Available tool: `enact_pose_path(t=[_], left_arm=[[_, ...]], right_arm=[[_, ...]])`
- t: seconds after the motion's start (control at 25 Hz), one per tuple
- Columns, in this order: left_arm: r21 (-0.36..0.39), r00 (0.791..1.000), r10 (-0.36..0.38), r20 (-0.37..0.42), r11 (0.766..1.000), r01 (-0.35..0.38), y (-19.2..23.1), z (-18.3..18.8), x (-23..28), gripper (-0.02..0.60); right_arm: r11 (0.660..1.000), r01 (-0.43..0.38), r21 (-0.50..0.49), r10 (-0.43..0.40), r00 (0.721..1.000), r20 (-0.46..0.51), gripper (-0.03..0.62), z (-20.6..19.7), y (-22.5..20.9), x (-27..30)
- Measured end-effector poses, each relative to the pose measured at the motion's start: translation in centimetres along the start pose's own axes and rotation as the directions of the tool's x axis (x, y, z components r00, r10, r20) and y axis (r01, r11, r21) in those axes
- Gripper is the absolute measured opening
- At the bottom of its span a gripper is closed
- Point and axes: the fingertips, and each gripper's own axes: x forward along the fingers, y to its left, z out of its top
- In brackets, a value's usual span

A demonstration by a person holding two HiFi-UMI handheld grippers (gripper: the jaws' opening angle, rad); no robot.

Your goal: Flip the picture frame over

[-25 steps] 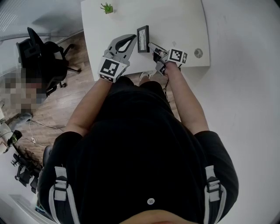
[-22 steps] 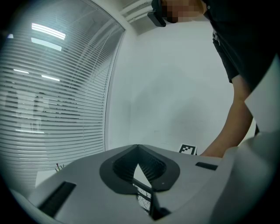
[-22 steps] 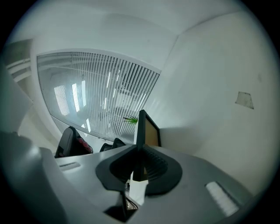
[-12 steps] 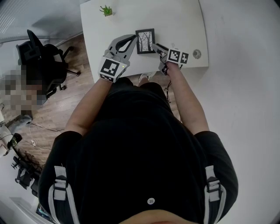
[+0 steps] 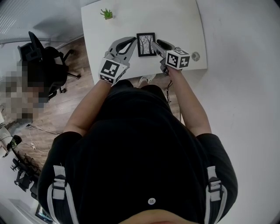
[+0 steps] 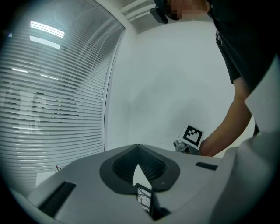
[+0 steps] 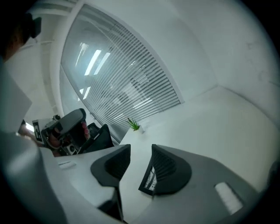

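Note:
The picture frame is black with a tree print and lies flat, picture side up, on the white table between both grippers. My left gripper is shut, its tips right beside the frame's left edge. In the left gripper view the frame shows through the gap below the closed tips. My right gripper is at the frame's right edge. Its jaws have just been opening and now stand open. The frame's edge lies between them, close to one pad, not pinched.
A small potted plant stands at the table's far left corner. A round cable grommet sits near the front right edge. A black office chair stands on the wooden floor to the left. A white wall runs along the right.
The frame went from standing on its edge to lying flat with the picture up. My right gripper rolled, opened and lifted slightly. My left gripper stayed where it was.

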Motion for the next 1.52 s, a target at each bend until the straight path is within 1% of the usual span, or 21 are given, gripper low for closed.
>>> enact_pose_path(t=[0.12, 0.28, 0.4, 0.52, 0.68, 0.84, 1.0, 1.12, 1.2, 1.36, 1.52], left_arm=[[-0.01, 1.0, 0.002, -0.018, 1.0, -0.002, 0.3, 0.3, -0.3, 0.006], [-0.015, 1.0, -0.012, -0.017, 1.0, 0.012, 0.2, 1.5, -0.9, 0.006], [-0.03, 0.999, -0.031, -0.015, 0.999, 0.03, -0.2, 2.3, -1.3, 0.006], [-0.021, 0.999, -0.041, -0.007, 0.999, 0.041, -0.5, 3.6, -1.7, 0.006], [-0.002, 0.997, -0.064, 0.037, 0.998, 0.064, -1.1, 5.3, -2.0, 0.006], [0.003, 0.996, -0.073, 0.059, 0.997, 0.073, -1.3, 6.3, -2.2, 0.006], [0.003, 0.994, -0.076, 0.079, 0.997, 0.076, -1.6, 7.3, -2.4, 0.006], [0.01, 0.994, -0.079, 0.078, 0.997, 0.078, -1.6, 7.3, -2.4, 0.006], [0.012, 0.994, -0.081, 0.078, 0.997, 0.081, -1.6, 7.3, -2.5, 0.006], [0.017, 0.992, -0.082, 0.1, 0.997, 0.081, -1.9, 8.3, -2.4, 0.006], [0.014, 0.992, -0.083, 0.094, 0.997, 0.082, -1.9, 8.0, -2.5, 0.006]], right_arm=[[0.987, -0.03, -0.156, 0.034, 0.999, 0.024, 0.147, 2.5, 3.1, -0.8], [0.942, -0.056, -0.332, 0.083, 0.994, 0.068, 0.147, 5.5, 7.4, -2.0], [0.902, -0.044, -0.43, 0.1, 0.989, 0.11, 0.143, 7.3, 10.0, -3.2], [0.869, -0.023, -0.495, 0.114, 0.981, 0.155, 0.123, 8.5, 11.9, -4.4], [0.841, 0.0, -0.541, 0.136, 0.968, 0.213, 0.094, 9.5, 13.9, -6.0], [0.818, 0.016, -0.575, 0.158, 0.955, 0.251, 0.057, 10.1, 15.2, -7.1], [0.817, 0.03, -0.576, 0.16, 0.947, 0.277, 0.037, 10.7, 16.1, -7.9], [0.816, 0.039, -0.577, 0.164, 0.941, 0.295, 0.011, 11.2, 16.5, -8.0], [0.817, 0.039, -0.575, 0.167, 0.939, 0.302, 0.011, 11.3, 16.7, -8.1], [0.82, 0.035, -0.571, 0.176, 0.934, 0.31, 0.009, 11.6, 17.0, -8.1], [0.82, 0.046, -0.571, 0.173, 0.93, 0.325, 0.009, 12.1, 17.1, -8.3]])
